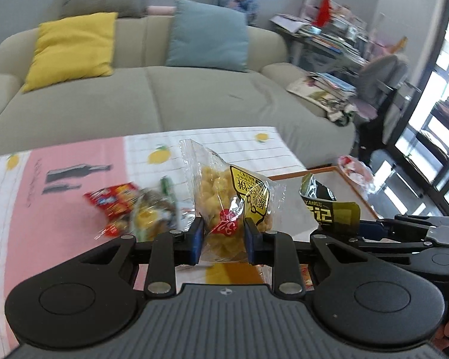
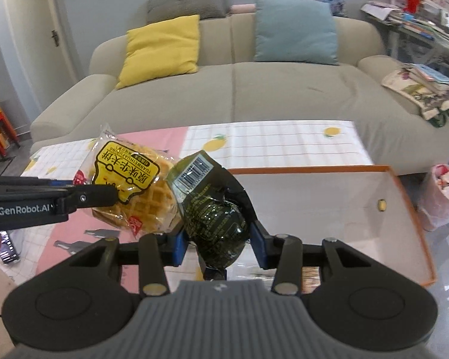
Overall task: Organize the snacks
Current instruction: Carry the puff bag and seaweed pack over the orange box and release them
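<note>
My left hand-held gripper (image 1: 224,239) grips the clear-wrapped waffle packet (image 1: 224,203) between its pads, raised above the worktop (image 1: 60,179). My right hand-held gripper (image 2: 220,245) clamps the dark green snack pouch (image 2: 215,218), just right of the waffle. The orange-edged box (image 2: 410,209) lies on the right; loose snacks (image 1: 128,206) remain on the left.

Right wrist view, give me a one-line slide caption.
Right gripper holds a dark green snack packet beside the left gripper's waffle pack, above an orange-edged box.
</note>
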A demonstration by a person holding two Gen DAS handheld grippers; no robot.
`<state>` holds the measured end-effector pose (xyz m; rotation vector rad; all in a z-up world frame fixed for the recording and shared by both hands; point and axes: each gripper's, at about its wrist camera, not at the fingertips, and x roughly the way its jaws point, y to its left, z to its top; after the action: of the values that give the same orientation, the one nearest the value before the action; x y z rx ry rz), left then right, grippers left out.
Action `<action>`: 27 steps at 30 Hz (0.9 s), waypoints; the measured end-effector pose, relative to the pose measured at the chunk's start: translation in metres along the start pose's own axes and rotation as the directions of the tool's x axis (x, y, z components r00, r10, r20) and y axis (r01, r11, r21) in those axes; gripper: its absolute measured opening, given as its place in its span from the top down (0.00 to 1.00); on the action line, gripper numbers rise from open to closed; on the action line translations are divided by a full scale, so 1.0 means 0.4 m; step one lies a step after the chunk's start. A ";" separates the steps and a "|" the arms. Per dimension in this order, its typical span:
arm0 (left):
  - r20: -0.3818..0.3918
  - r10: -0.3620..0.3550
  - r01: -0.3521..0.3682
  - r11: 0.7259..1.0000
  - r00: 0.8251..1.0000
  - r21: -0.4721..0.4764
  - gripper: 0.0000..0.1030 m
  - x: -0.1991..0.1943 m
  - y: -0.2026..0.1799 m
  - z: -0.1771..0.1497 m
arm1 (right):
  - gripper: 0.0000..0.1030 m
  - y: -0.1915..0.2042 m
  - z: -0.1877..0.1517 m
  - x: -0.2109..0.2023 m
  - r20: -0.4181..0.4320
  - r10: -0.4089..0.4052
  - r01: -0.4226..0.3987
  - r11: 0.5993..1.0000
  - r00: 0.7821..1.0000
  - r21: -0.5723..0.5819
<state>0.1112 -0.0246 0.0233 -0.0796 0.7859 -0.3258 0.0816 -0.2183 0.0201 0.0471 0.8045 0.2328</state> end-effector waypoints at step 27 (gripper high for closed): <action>-0.270 0.042 0.066 0.924 0.962 0.377 0.71 0.359 -0.189 -0.001 | 0.59 -0.240 -0.048 0.225 -0.270 -0.216 0.230 0.973 0.939 0.024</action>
<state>0.1861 -0.1417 -0.0602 0.3376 0.9822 -0.5053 0.1461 -0.2923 -0.0693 -0.0249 1.0757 0.0004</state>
